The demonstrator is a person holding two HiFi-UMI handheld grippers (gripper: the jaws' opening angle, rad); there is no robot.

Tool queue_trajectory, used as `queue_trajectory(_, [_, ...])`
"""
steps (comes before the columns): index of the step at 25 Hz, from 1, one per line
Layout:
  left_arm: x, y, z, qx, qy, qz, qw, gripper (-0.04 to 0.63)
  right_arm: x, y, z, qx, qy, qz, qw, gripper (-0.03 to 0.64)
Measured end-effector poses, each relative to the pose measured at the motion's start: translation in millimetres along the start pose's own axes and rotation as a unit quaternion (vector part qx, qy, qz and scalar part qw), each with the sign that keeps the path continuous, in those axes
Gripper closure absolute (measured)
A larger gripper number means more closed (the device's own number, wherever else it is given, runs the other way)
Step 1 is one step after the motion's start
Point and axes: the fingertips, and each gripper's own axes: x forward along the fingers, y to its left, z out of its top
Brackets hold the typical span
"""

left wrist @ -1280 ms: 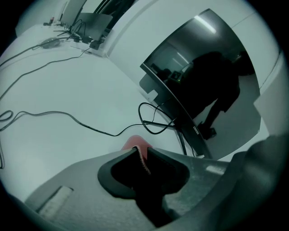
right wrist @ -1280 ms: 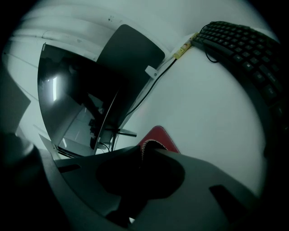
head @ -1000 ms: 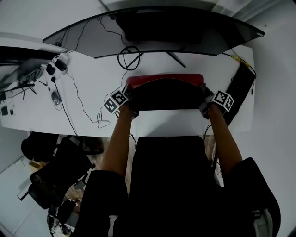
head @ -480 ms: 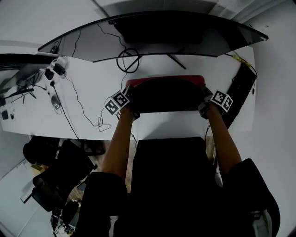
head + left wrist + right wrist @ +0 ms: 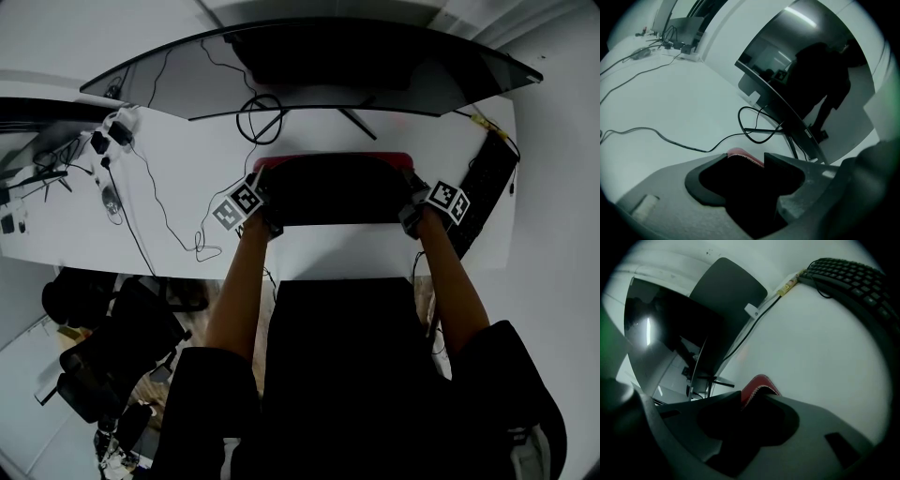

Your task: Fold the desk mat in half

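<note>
The desk mat (image 5: 333,187) lies folded on the white desk, black side up, with a thin red rim (image 5: 333,157) along its far edge. My left gripper (image 5: 265,200) is at the mat's far left corner. Its jaws are opening, with a gap around the red stitched corner (image 5: 740,155) that lies between them (image 5: 746,161). My right gripper (image 5: 410,200) is at the far right corner. Its jaws are opening too, but stand narrow, and the red corner (image 5: 758,383) still fills the slot between them (image 5: 754,397).
A wide curved monitor (image 5: 319,66) stands behind the mat, with a coiled cable (image 5: 262,117) at its foot. A black keyboard (image 5: 483,183) lies at the right, also in the right gripper view (image 5: 853,277). Cables (image 5: 155,187) and adapters trail over the desk's left part.
The black top layer has settled further back, so the red strip at the far edge looks thinner. Both grippers have stayed at the far corners.
</note>
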Motion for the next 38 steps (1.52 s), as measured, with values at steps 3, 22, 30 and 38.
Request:
queue_trajectory(3, [-0.1, -2.1, 1.0, 0.003, -0.004, -0.005, 1.0, 0.352, 0.3, 2.7, 0.4, -0.005, -0.003, 0.007, 1.0, 0.502])
queue_trajectory(22, [-35.3, -21.9, -0.5, 0.035, -0.034, -0.027, 0.9984, 0.324, -50.7, 20.0, 17.4, -0.099, -0.033, 0.023, 0.994, 0.376])
queue_trajectory(30, [-105.4, -40.4, -48.6, 0.087, -0.039, -0.092, 0.9912, 0.324, -114.8, 30.6, -16.3, -0.227, -0.009, 0.005, 0.974, 0.377])
queue_trajectory(38, [-179.0, -77.1, -124.4, 0.117, -0.074, -0.154, 0.9783, 0.356, -173.9, 36.7, -50.2, -0.31, -0.008, 0.041, 0.95, 0.38])
